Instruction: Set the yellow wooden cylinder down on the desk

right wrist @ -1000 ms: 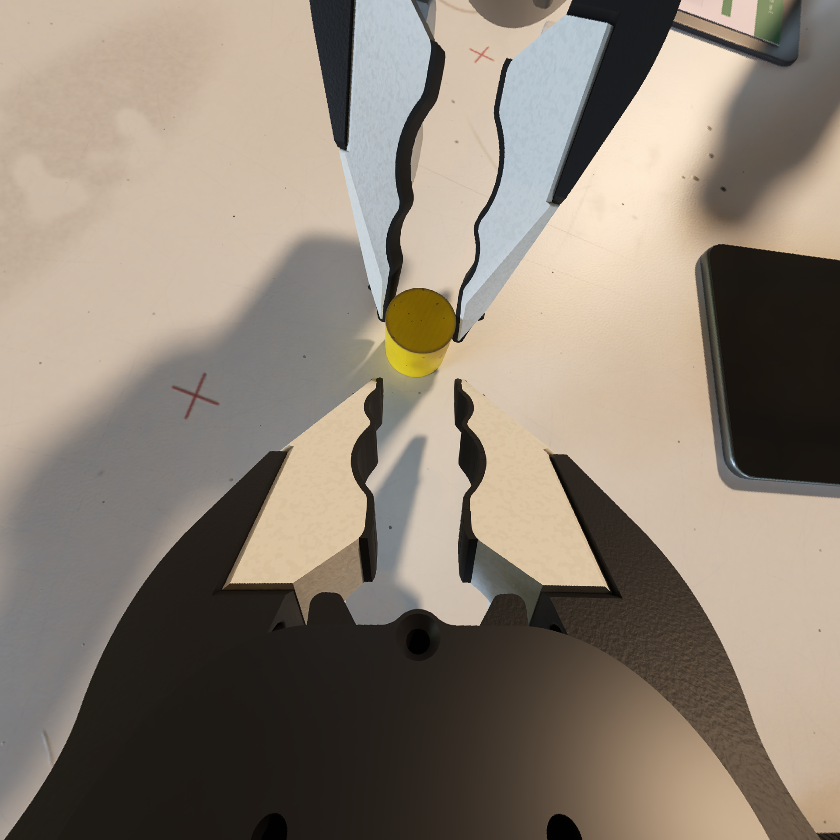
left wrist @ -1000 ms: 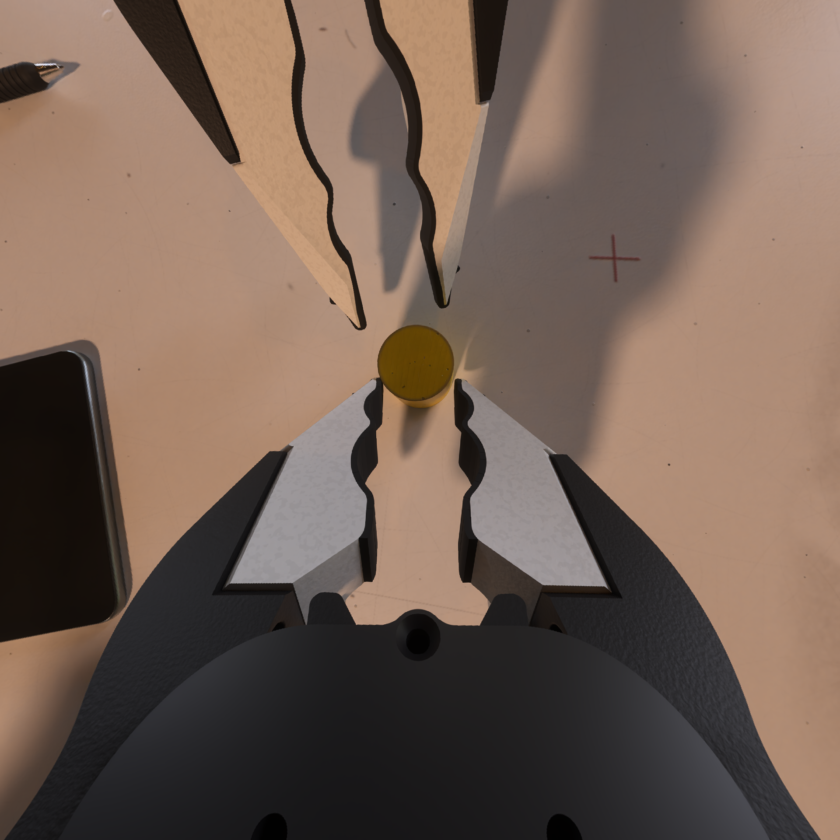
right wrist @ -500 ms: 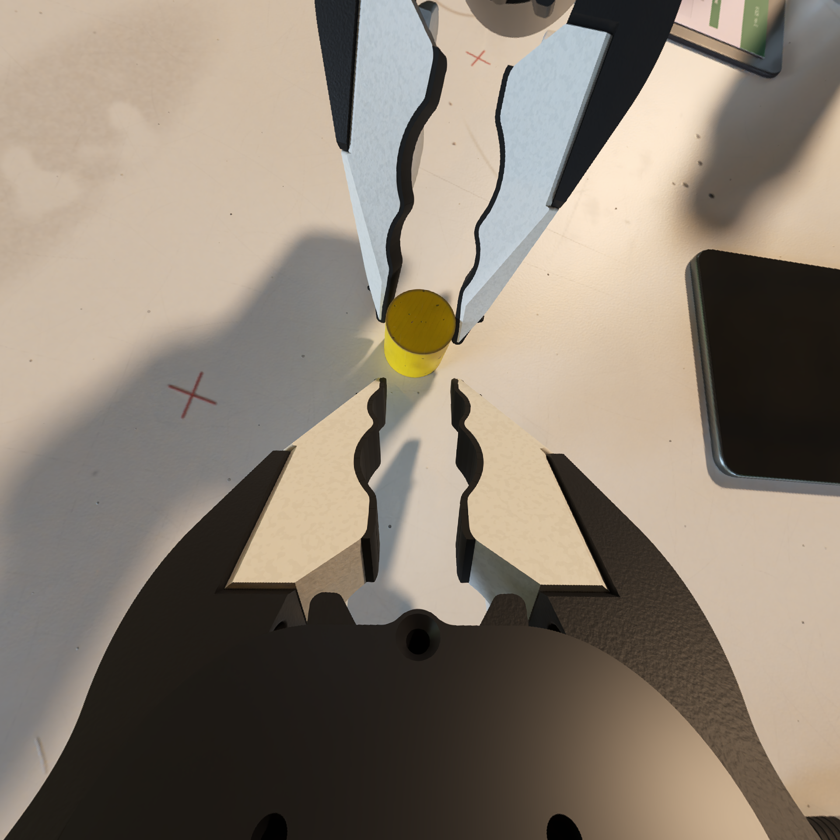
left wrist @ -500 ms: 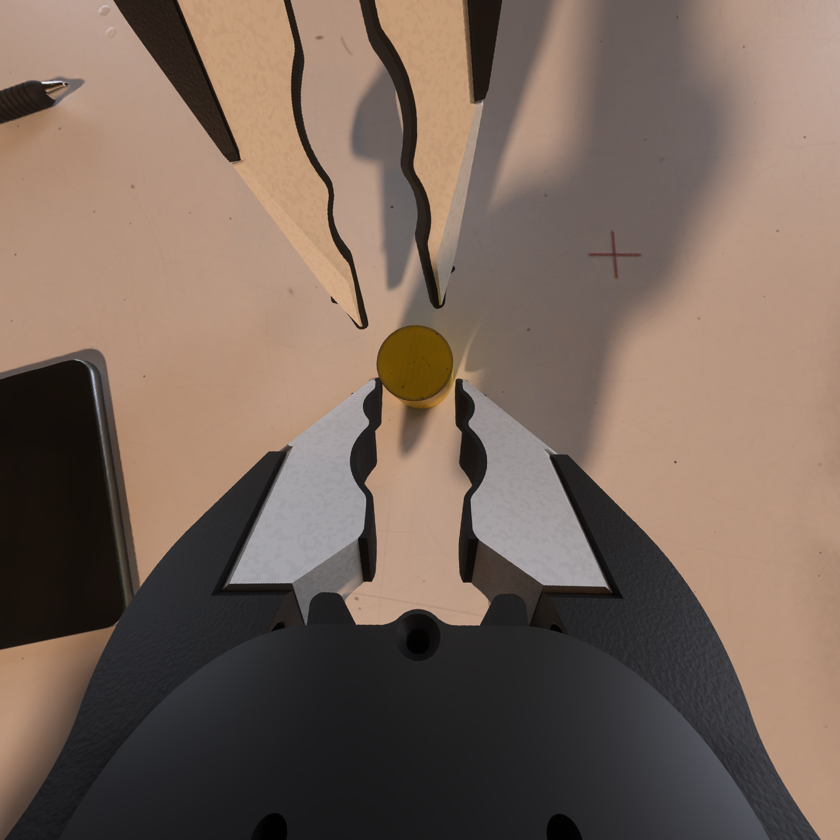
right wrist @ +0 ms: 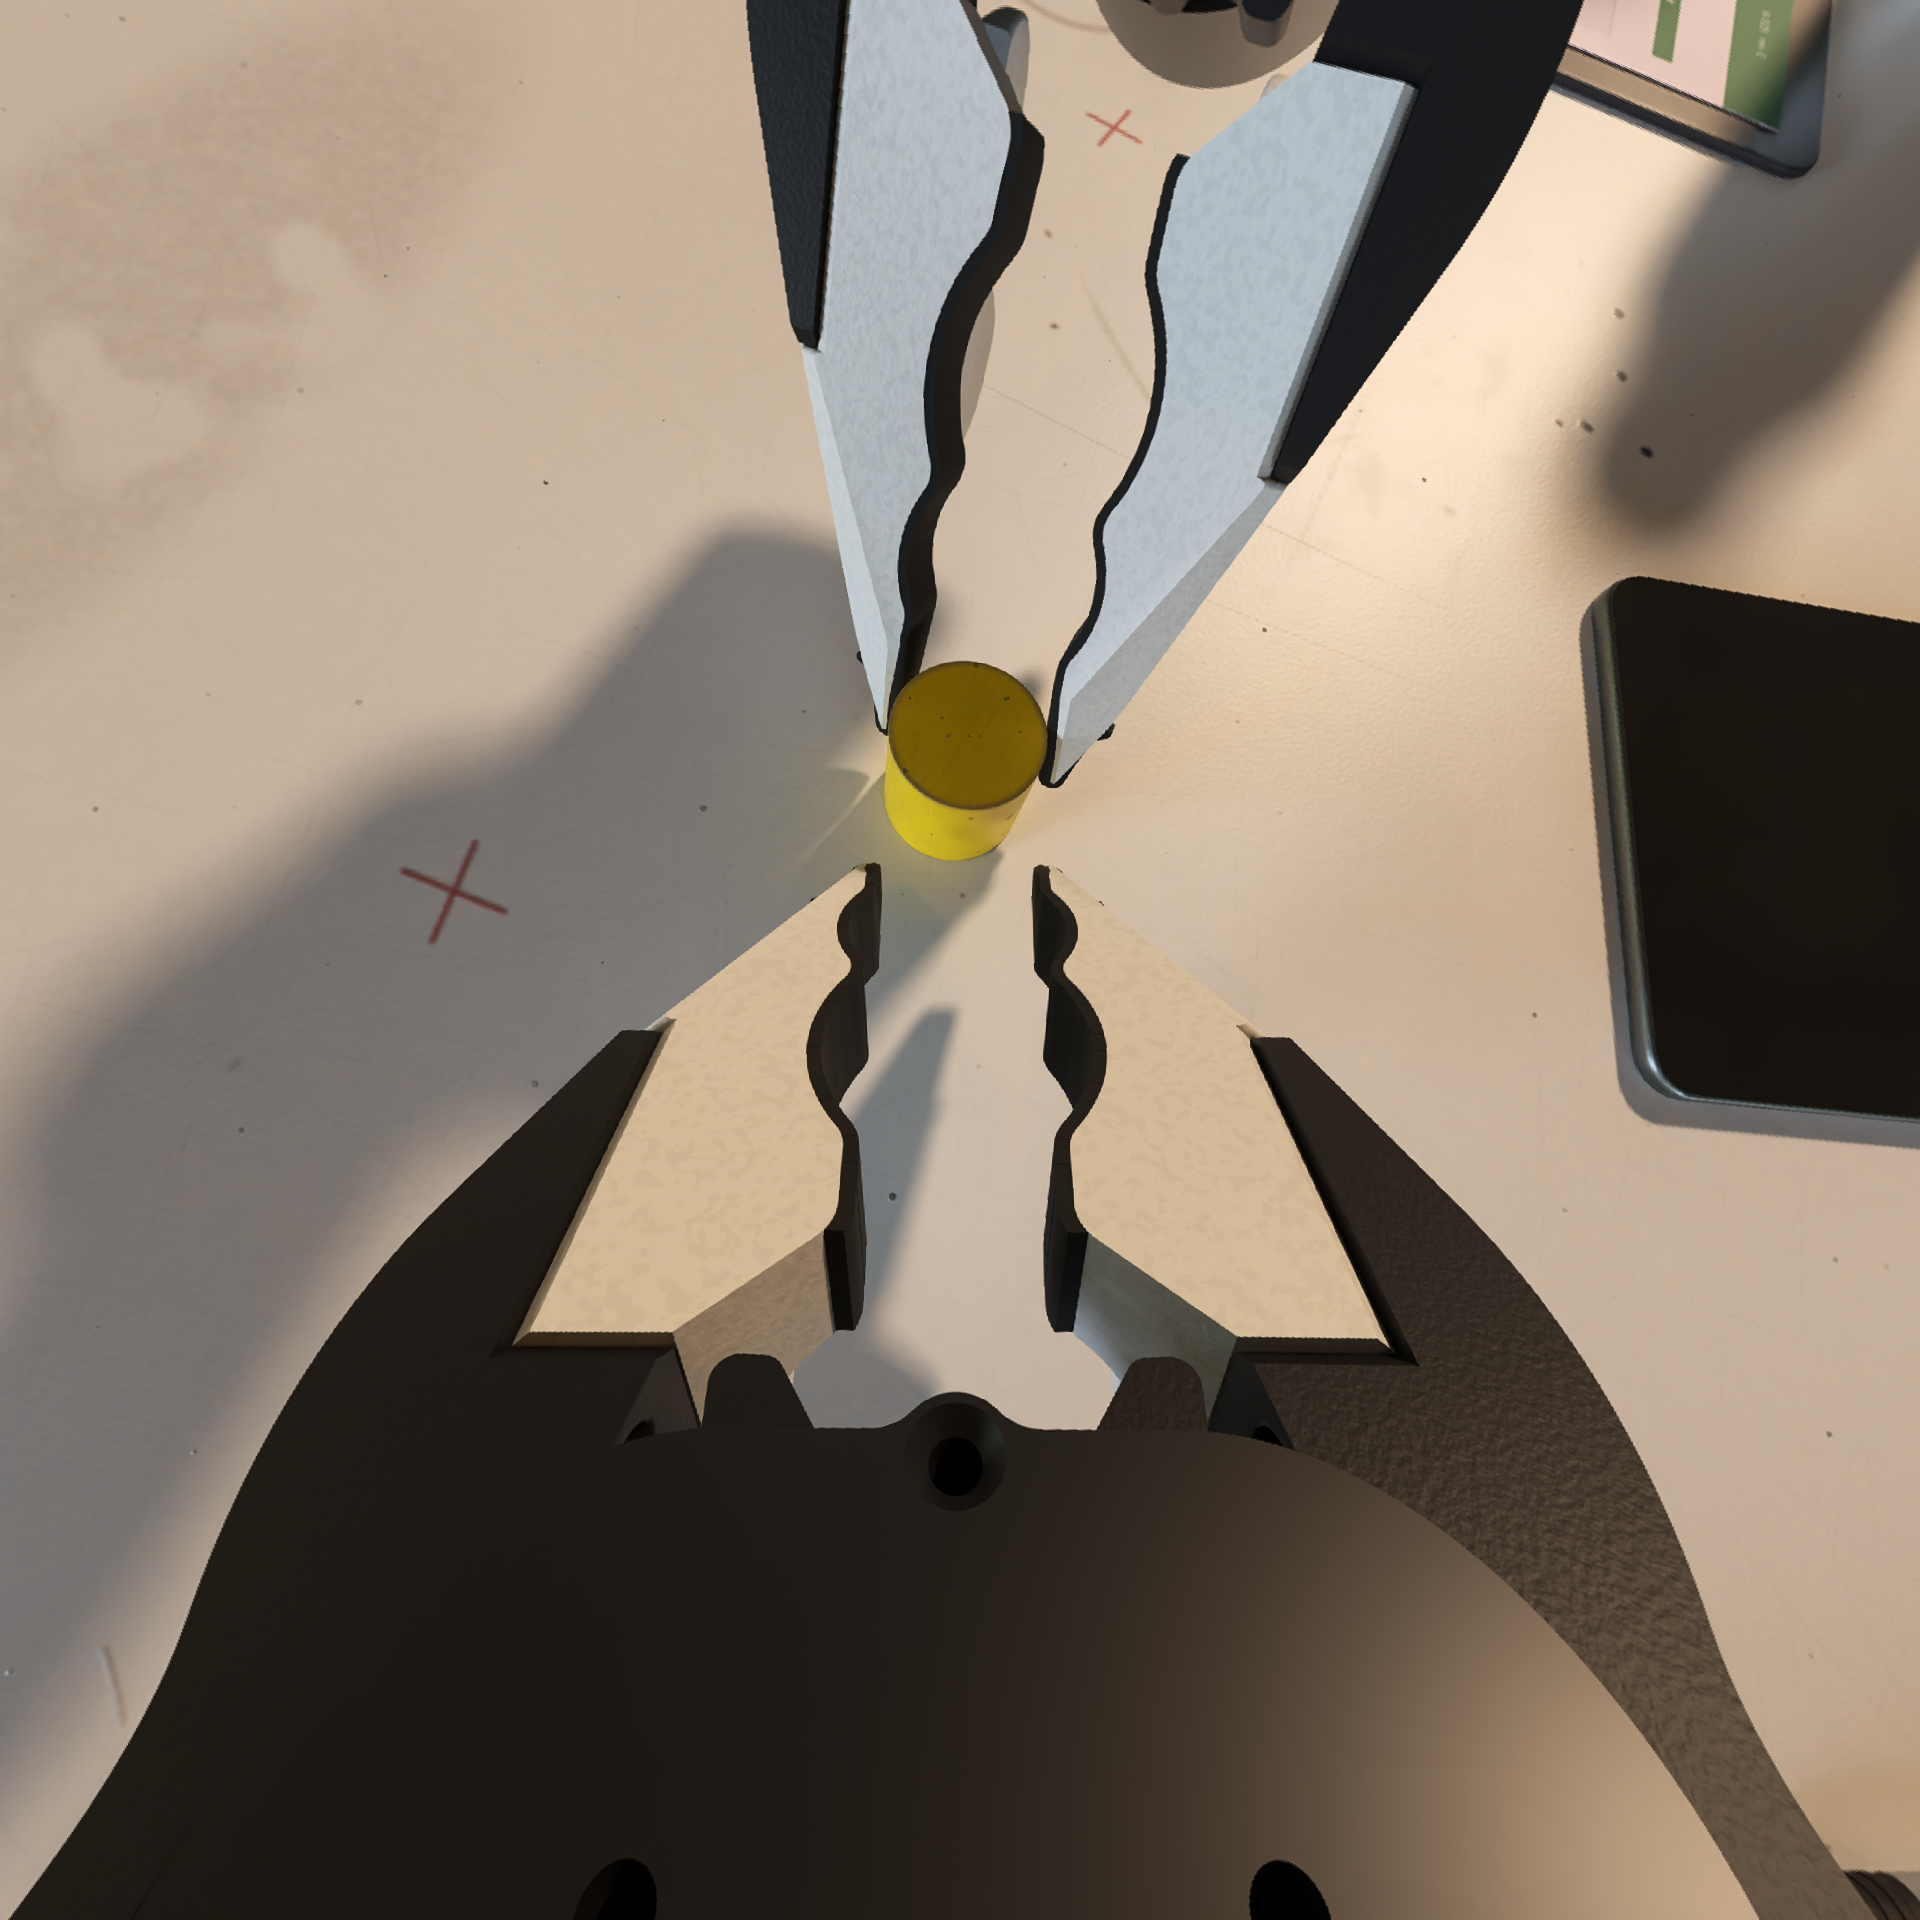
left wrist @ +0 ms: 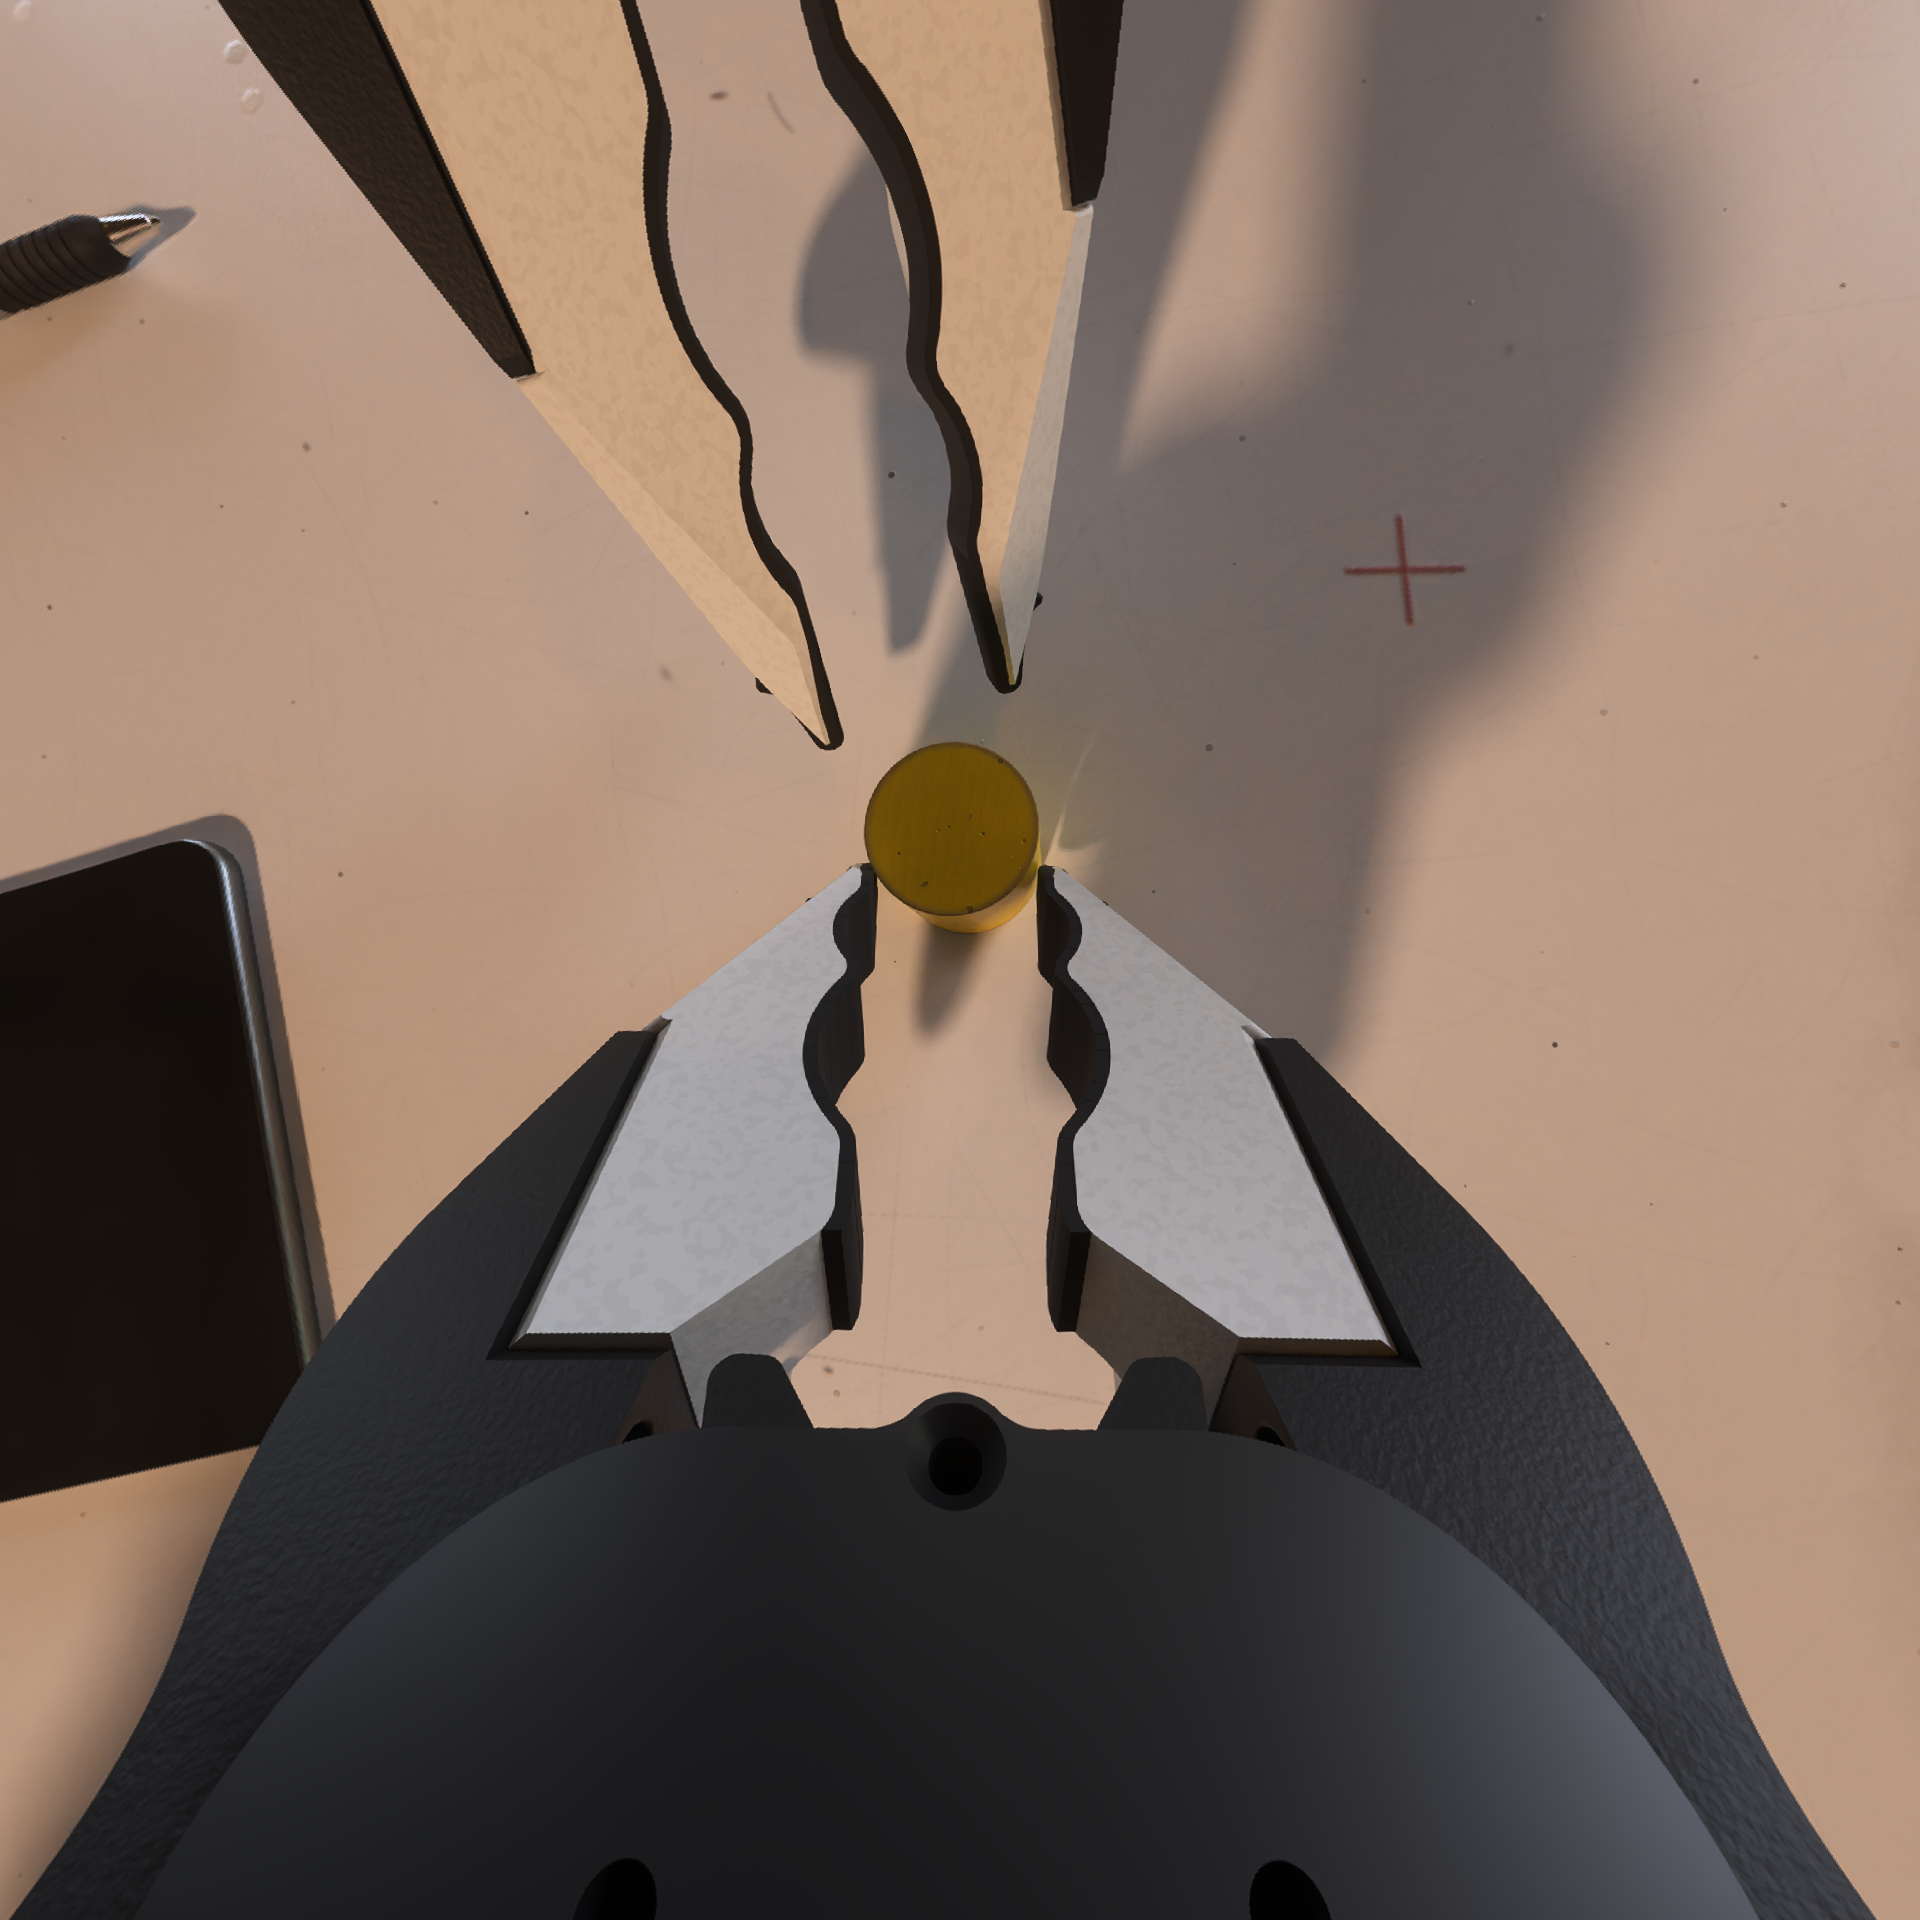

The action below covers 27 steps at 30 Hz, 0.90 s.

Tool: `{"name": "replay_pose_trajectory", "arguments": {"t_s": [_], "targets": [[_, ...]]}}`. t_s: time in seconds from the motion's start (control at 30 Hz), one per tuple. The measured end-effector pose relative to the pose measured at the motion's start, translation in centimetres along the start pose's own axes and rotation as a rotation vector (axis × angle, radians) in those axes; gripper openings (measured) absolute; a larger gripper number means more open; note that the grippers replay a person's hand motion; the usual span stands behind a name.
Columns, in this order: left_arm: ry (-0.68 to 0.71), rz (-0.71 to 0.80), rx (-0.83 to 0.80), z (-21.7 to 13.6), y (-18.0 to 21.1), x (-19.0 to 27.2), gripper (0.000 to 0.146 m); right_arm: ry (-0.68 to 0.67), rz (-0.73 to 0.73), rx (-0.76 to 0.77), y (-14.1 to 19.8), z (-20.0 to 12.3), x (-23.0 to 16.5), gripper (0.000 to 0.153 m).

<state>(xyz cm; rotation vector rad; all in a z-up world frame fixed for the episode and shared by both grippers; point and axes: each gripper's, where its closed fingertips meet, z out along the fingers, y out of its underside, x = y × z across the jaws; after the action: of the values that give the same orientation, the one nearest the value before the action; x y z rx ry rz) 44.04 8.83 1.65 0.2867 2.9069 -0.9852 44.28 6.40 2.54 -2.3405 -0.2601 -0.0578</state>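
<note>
The yellow wooden cylinder [left wrist: 951, 826] stands upright on the beige desk [left wrist: 1558, 935]. My left gripper [left wrist: 953, 883], with grey fingers, is shut on it: its two tips press the cylinder's sides. In the right wrist view the cylinder [right wrist: 966, 743] sits between those grey tips. My right gripper [right wrist: 954, 883], with tan fingers, is open and empty, facing the cylinder from the opposite side with its tips just short of it. It also shows in the left wrist view [left wrist: 920, 712].
A black phone-like slab [left wrist: 114, 1164] lies to the left in the left wrist view and at the right in the right wrist view [right wrist: 1787, 852]. A pen tip [left wrist: 73, 255] lies far left. Red crosses [left wrist: 1403, 569] [right wrist: 452, 894] mark the desk. A green-and-white card [right wrist: 1704, 73] lies far right.
Almost nothing. The cylinder stays between the left gripper's tips. The right gripper's jaws have narrowed slightly, and both views have swung a little.
</note>
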Motion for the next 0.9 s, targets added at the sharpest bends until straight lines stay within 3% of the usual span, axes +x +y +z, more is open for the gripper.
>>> {"name": "replay_pose_trajectory", "arguments": {"t_s": [0.5,0.9], "targets": [[0.010,0.013,0.018,0.06,-0.19,0.02,0.032,-0.005,0.001,-0.004,-0.03,-0.24,0.00,0.021],[-0.024,-0.011,-0.005,-0.03,-0.18,-0.25,0.033,-0.007,0.018,-0.005,0.21,-0.43,-0.15,0.028]]}}
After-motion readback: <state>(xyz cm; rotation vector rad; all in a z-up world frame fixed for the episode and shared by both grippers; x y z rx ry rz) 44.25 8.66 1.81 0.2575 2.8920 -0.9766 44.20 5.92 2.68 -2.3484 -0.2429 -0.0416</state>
